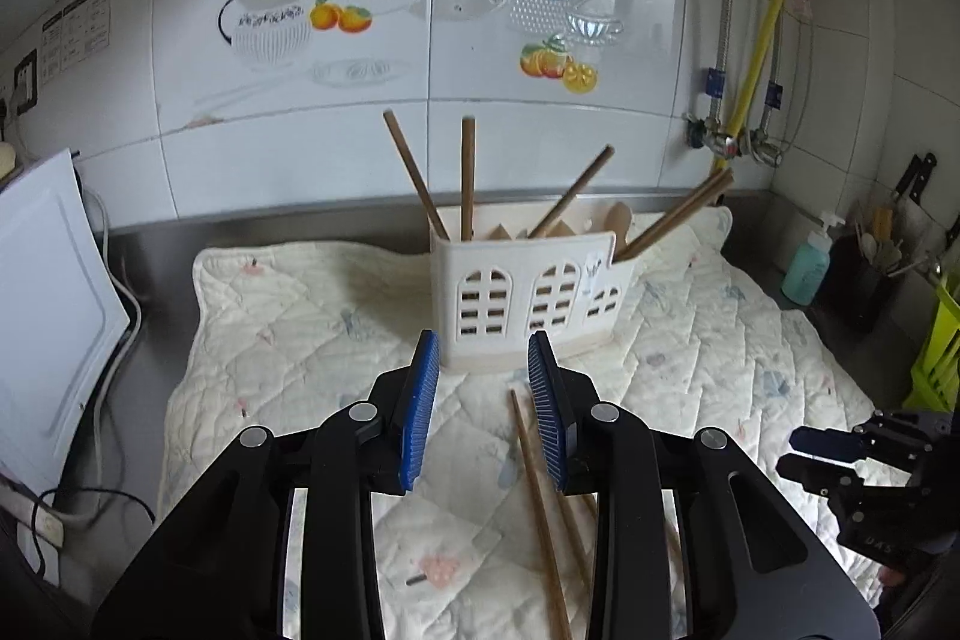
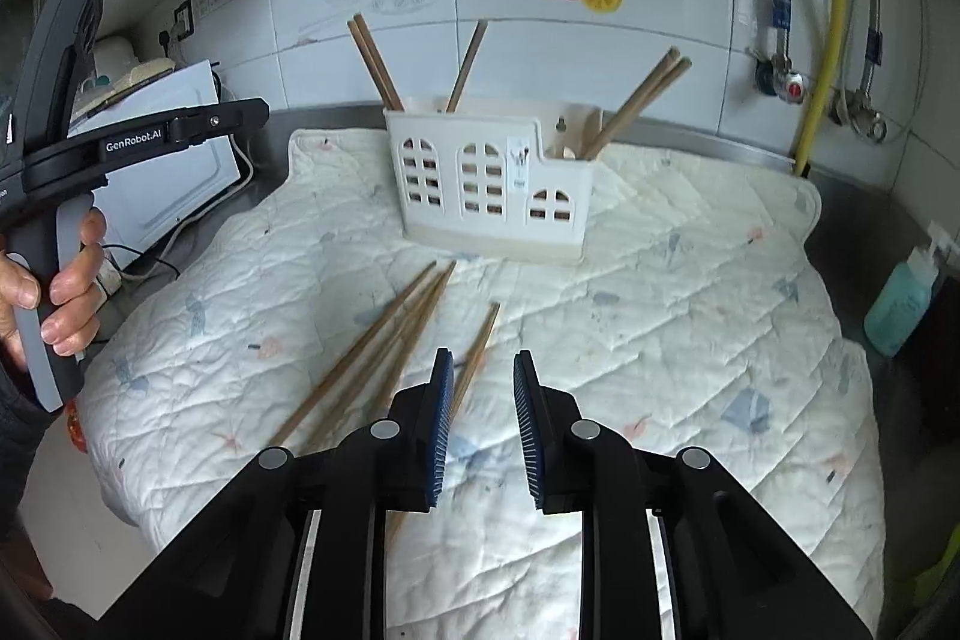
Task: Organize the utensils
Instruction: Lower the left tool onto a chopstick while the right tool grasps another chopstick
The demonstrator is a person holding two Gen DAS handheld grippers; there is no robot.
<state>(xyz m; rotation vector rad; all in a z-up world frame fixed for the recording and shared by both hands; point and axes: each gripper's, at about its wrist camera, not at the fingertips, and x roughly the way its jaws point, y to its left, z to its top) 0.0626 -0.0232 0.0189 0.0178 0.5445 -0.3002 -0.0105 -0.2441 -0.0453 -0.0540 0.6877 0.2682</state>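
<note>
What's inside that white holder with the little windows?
Wooden chopsticks lean out of the white holder, and a pale wooden spoon sits in its low end. Their lower ends are hidden behind its walls.

White windowed holder point(image 2: 492, 187) upright on quilt, brown chopsticks leaning inside; loose chopsticks point(image 2: 384, 340) flat just before it.

Left gripper point(image 1: 483, 409) level, jaws spread and empty, right gripper point(image 2: 483, 427) angled downward, jaws apart and empty, left hand point(image 2: 57, 292) wrapped round its handle
</note>
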